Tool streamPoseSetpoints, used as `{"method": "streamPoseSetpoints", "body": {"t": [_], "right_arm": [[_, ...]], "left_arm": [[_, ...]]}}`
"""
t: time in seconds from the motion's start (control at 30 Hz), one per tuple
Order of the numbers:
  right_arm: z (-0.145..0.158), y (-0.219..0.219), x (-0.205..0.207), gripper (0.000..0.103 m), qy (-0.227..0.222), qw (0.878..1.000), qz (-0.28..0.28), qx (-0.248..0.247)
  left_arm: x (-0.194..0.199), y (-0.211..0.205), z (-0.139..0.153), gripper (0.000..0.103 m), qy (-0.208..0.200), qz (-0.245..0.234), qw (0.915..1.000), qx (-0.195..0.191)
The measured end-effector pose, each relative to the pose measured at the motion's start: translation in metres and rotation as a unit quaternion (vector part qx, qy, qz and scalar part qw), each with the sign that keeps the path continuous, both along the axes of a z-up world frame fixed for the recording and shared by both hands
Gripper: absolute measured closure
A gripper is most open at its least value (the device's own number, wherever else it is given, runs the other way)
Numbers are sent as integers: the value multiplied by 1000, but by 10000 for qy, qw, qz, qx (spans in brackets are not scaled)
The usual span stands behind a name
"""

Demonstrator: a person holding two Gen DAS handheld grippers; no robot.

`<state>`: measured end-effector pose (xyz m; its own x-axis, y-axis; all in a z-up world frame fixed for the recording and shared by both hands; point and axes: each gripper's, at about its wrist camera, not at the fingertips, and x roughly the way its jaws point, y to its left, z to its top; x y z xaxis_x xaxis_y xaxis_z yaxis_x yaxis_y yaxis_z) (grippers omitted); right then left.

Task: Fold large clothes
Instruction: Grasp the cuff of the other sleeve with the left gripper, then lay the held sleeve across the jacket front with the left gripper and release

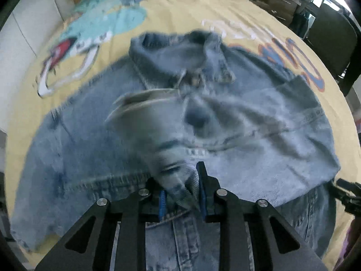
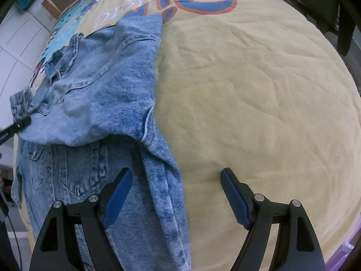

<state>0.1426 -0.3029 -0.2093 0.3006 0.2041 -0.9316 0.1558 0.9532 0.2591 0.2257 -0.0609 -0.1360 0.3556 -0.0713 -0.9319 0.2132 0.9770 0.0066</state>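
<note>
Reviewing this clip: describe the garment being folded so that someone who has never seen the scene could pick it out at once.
A yellow bedspread with a cartoon print covers the surface. On its left part, in the right wrist view, lies the denim jacket, light blue and acid-washed, collar toward the print. It is the only garment there, and the left gripper is shut on a fold of it, while the right gripper hangs open over its edge.

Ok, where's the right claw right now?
The right claw hangs open over the right edge of the denim jacket, one finger above the denim, the other above the bare yellow bedspread.
</note>
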Motion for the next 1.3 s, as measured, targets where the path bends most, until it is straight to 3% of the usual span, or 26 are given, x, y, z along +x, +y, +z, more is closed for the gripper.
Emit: {"method": "streamPoseSetpoints", "body": {"t": [0.2,0.27,0.4,0.47,0.53,0.67,0.87,0.97,1.0,1.03,1.13,1.2,1.3], "right_arm": [[3,10,3,22,4,9999,105,-71],[4,11,4,22,1,9999,116,-95],[6,11,6,22,-20,9999,107,-127],[7,12,5,22,-30,9999,87,-119],[7,12,5,22,-36,9999,88,-113],[6,15,6,22,-5,9999,110,-98],[1,18,6,22,76,9998,150,-116],[0,17,7,22,111,9997,157,-155],[-1,16,7,22,120,9996,159,-175],[-1,16,7,22,126,9996,160,-199],[-1,14,8,22,147,9995,145,-255],[1,13,10,22,143,9995,121,-262],[5,13,13,22,97,9996,99,-262]], "left_arm": [[-12,20,-19,75,488,387,9966,-533],[-15,26,-17,57,540,473,9965,-427],[-14,46,-2,32,439,649,9959,-445],[-9,58,9,10,256,719,9959,-478],[-2,68,19,1,130,849,9946,-578],[19,82,18,1,309,932,9916,-845],[35,70,-35,2,1146,946,9862,-732],[33,65,-39,5,1017,949,9892,-461],[33,63,-40,9,1011,921,9901,-317],[32,60,-39,20,971,857,9915,-122],[31,52,-31,65,824,721,9938,-190],[31,50,-22,76,674,674,9954,-104],[28,52,-7,76,452,515,9975,-193]]}}
